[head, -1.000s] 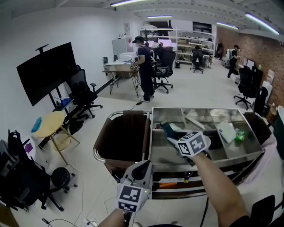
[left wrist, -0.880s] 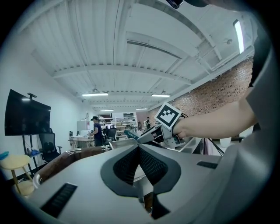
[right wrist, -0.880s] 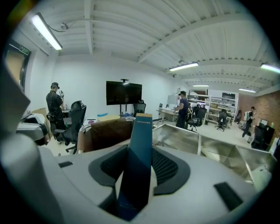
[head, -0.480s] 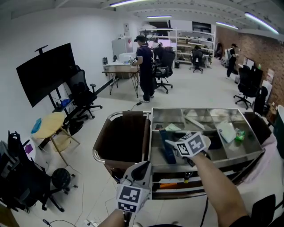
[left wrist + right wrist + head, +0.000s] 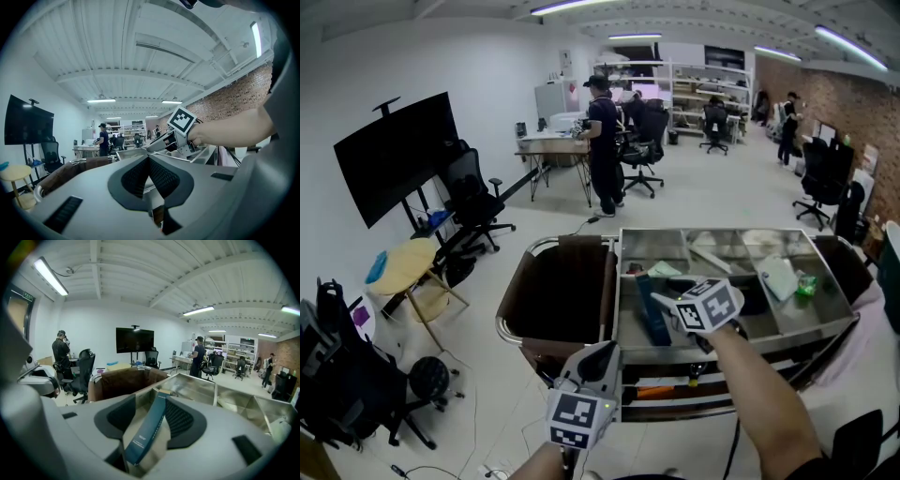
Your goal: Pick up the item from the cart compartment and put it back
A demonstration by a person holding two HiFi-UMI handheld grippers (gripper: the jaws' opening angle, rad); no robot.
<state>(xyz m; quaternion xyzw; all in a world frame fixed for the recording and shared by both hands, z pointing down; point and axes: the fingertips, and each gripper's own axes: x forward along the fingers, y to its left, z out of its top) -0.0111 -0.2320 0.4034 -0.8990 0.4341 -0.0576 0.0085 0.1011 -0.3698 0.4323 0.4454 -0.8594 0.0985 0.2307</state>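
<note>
1. Since a second ago the dark blue box (image 5: 654, 319) has gone from up between the right gripper's (image 5: 662, 301) jaws to down in the cart's (image 5: 722, 349) near-left steel compartment (image 5: 630, 330). We see it there tilted, its far end higher. Both hands are where they were.
2. At the left, our left gripper (image 5: 605, 348) is held low in front of the cart, short of its front rail. It points ahead and about level, with only a bit of the hand showing at the bottom edge. In the left gripper view its (image 5: 149, 158) jaws meet at the tips with nothing between them.
3. Next comes the brown bag (image 5: 562, 291) hung on the cart's left end, just beside the compartment with the box.
4. Our right forearm (image 5: 759, 394) reaches from the lower right up and leftward over the cart's front edge. The gripper tips downward into that compartment, its marker cube (image 5: 709, 304) facing up.
5. In the right gripper view its (image 5: 151, 400) jaws stand fairly wide, having just closed a little. The box (image 5: 145, 432) lies between them, close against the right pad, with a clear gap at the left pad.
6. Farther right, a white pouch (image 5: 780, 277) and a small green item (image 5: 806, 286) lie in another compartment.
</note>
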